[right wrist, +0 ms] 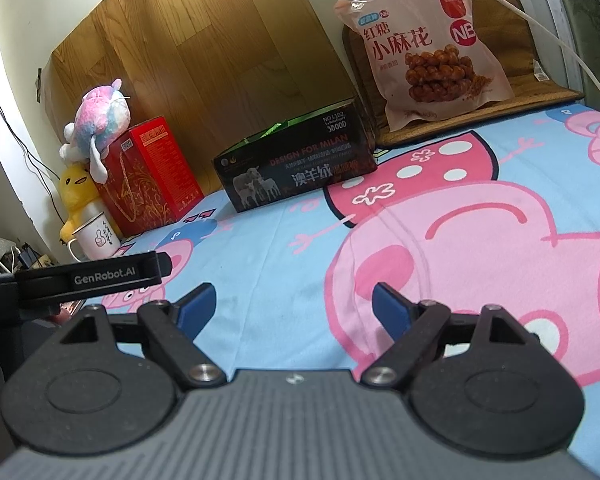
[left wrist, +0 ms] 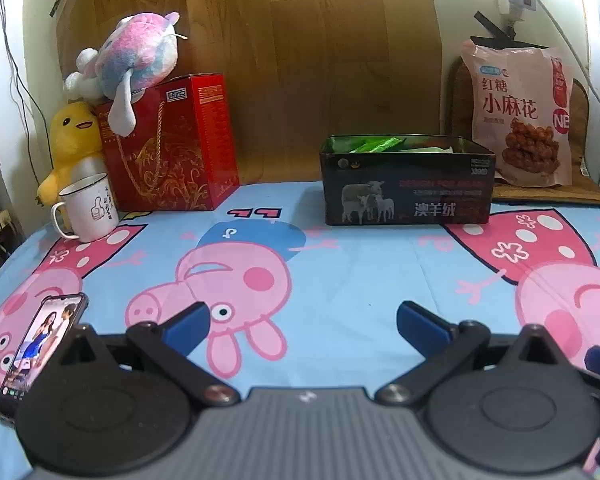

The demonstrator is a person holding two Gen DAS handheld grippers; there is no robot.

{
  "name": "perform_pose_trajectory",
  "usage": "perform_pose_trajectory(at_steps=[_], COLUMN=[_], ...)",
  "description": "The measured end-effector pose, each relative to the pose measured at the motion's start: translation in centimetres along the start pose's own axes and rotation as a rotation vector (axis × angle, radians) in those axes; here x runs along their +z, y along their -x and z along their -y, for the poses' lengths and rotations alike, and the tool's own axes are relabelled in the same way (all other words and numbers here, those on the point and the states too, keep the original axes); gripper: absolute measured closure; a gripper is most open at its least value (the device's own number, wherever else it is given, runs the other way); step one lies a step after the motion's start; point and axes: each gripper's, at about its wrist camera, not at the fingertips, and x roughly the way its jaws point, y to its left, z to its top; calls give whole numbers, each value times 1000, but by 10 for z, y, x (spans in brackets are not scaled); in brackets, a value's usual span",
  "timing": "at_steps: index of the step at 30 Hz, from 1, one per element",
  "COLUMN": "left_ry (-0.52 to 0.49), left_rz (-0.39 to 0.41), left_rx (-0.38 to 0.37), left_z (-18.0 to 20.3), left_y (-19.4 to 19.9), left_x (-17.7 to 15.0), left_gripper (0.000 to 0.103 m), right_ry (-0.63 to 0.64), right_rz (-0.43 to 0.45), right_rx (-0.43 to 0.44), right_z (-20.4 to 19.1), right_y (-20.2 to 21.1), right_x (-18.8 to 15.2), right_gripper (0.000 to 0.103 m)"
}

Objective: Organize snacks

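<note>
Nearest in, both tools are hovering low over the cartoon-pig printed blue bedsheet (left wrist: 360, 264), and neither is carrying anything: the left gripper (left wrist: 302, 322) is sitting with its blue-tipped fingers (left wrist: 188, 322) spread wide and released, and the right gripper (right wrist: 292, 306) is showing the same wide, empty gap. A black smartphone with a lit screen (left wrist: 40, 344) is lying on the sheet just beside the left tool. Further back, the open dark rectangular tin with sheep printed on its side (left wrist: 406, 192) is standing on the sheet, and green-wrapped snack packets (left wrist: 376, 145) are already lying inside it. Behind and to its right, the large pink plastic bag of fried dough twists (left wrist: 518, 116) is leaning upright on a brown woven mat (left wrist: 580, 188), well apart from both tools. Off to the far left, a white enamel mug (left wrist: 88, 208), a red gift box with a rope handle (left wrist: 172, 144) and two plush toys are grouped together.

Judging from this, no loose snack is lying on the sheet, so the sorting seems to be either nearly finished or pausing between picks. If the pink bag is next, the right tool is sitting closer to it and would be needing a long forward reach, then a pinch on the bag's thin upper edge, since the full body looks too wide for the jaws
</note>
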Motion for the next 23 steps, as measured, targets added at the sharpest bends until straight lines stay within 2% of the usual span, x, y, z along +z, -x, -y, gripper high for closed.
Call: perform_pose_trajectory(at_steps=[19,23], left_ry=[-11,-9], left_rz=[1,-13], left_rx=[-62,-111], left_z=[4,4], left_y=[1,-1], left_x=[0,0], left_gripper=[0,0], right_ry=[1,3], right_rz=[0,-1], right_rx=[-3,-2], right_z=[1,1], right_y=[-1,-1], right_x=[0,0], right_gripper=[16,16])
